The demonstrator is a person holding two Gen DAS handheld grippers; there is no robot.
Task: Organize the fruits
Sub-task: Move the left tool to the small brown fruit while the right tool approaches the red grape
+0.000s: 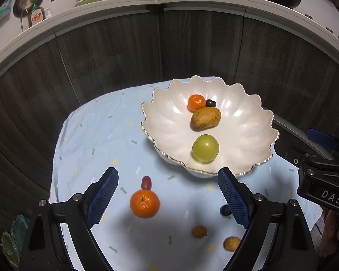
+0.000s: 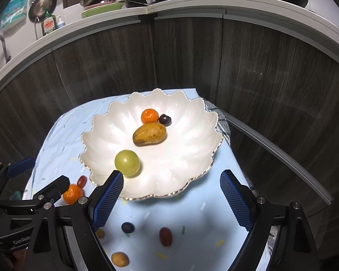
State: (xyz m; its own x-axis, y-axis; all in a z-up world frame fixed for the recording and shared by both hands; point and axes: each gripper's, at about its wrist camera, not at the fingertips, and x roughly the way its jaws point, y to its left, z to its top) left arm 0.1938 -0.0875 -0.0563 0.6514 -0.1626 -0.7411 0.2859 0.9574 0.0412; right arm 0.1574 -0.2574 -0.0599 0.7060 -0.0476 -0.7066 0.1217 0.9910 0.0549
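Hovering left gripper (image 1: 168, 197) over tangerine (image 1: 144, 204), right gripper (image 2: 171, 199) near bowl (image 2: 187, 158), fingers wide, holding nothing

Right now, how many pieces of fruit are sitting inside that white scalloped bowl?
4: a small orange tangerine at the back, a dark cherry beside it, a yellow-brown mango in the middle, and a round green fruit nearest the front rim. None seem hidden.

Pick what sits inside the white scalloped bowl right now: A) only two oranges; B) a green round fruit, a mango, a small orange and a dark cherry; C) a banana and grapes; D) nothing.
B: the bowl holds the green fruit, mango, small orange and dark cherry.
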